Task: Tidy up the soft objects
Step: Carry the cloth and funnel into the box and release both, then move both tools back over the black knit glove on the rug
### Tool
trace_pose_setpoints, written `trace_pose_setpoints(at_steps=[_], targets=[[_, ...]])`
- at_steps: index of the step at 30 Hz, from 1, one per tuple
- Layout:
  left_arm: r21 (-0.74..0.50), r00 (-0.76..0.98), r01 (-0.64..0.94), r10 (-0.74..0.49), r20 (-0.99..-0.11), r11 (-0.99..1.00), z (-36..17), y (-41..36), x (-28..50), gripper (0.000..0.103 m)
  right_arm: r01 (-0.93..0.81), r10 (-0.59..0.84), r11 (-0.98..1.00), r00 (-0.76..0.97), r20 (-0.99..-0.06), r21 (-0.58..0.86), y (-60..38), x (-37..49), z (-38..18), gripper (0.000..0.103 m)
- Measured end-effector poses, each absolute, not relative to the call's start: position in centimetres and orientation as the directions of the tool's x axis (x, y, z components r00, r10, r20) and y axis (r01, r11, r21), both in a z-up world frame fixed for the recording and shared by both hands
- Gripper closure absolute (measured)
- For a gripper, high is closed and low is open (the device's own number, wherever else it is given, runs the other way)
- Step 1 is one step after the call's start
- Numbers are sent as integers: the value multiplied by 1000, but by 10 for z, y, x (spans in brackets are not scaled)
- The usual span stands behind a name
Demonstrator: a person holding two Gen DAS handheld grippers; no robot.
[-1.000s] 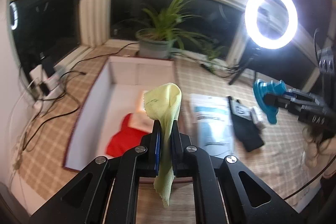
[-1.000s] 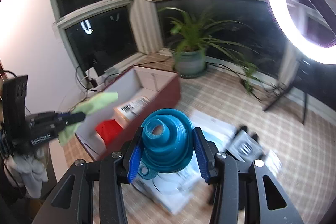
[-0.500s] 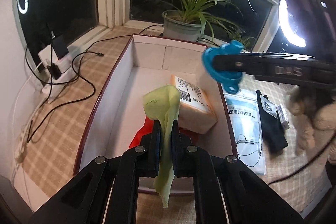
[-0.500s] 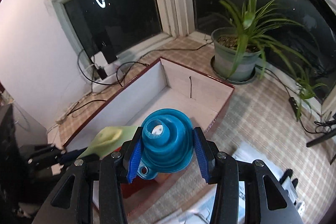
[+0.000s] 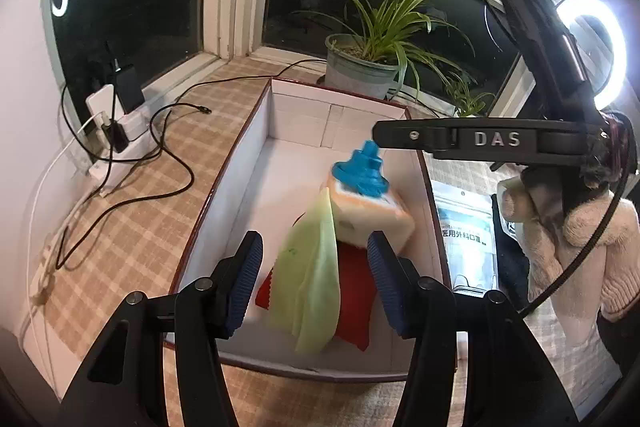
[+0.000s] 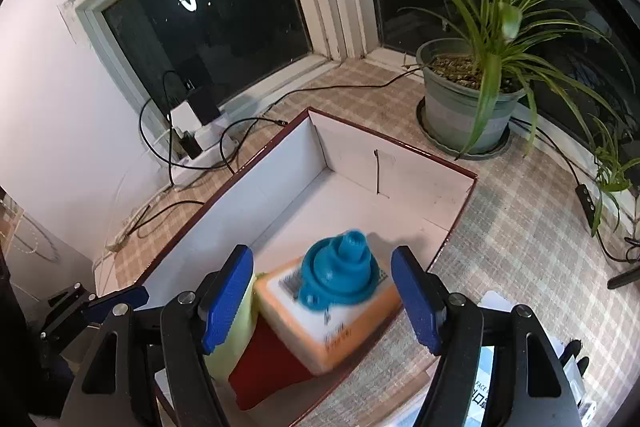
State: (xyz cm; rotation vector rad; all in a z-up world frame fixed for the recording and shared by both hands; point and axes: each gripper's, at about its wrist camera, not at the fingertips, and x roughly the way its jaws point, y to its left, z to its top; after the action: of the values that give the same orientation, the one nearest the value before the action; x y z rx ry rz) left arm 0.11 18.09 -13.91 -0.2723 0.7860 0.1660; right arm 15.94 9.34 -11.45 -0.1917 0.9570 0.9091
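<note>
Change: both grippers have let go since half a second back; cloth and funnel are now out of the jaws.
Left gripper [image 5: 314,289]: jaws wide apart, holding nothing, above the near end of the box [image 5: 240,163].
Yellow-green cloth [image 5: 310,279]: blurred, between the left fingers without touching them, over the red cloth [image 5: 356,295] in the box.
Blue funnel [image 6: 340,275]: blurred, on or just above the orange-edged packet [image 6: 332,327]; contact unclear.
Right gripper [image 6: 324,295]: jaws spread, empty, over the box.
Potted plant [image 6: 468,107]: beyond the box's far end.
</note>
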Motion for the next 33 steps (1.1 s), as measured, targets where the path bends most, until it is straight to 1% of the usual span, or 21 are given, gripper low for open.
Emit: trace_pose_setpoints(at_steps=[10, 15, 21, 28, 30, 33], targets=[[-169, 718, -226, 47, -695, 959, -130, 163, -15, 49, -670, 642, 664, 284, -712, 332, 30, 139, -109, 35], [-180, 728, -210, 31, -685, 961, -125, 149, -19, 49, -627, 633, 702, 330, -701, 338, -22, 127, -109, 35], [-175, 742, -168, 8, -670, 970, -119, 120, -21, 49, -546, 560, 785, 422, -713, 293, -103, 123, -112, 35], [-193, 752, -119, -38, -658, 974, -117, 81, -13, 49, -446, 418, 876, 511, -751, 183, -193, 130, -122, 35], [-199, 750, -106, -53, -660, 974, -118, 70, -8, 49, -428, 374, 892, 525, -764, 143, -209, 134, -128, 35], [-200, 748, -80, -74, -660, 976, -119, 52, 0, 49, -397, 347, 907, 508, -789, 143, -231, 144, -142, 35]])
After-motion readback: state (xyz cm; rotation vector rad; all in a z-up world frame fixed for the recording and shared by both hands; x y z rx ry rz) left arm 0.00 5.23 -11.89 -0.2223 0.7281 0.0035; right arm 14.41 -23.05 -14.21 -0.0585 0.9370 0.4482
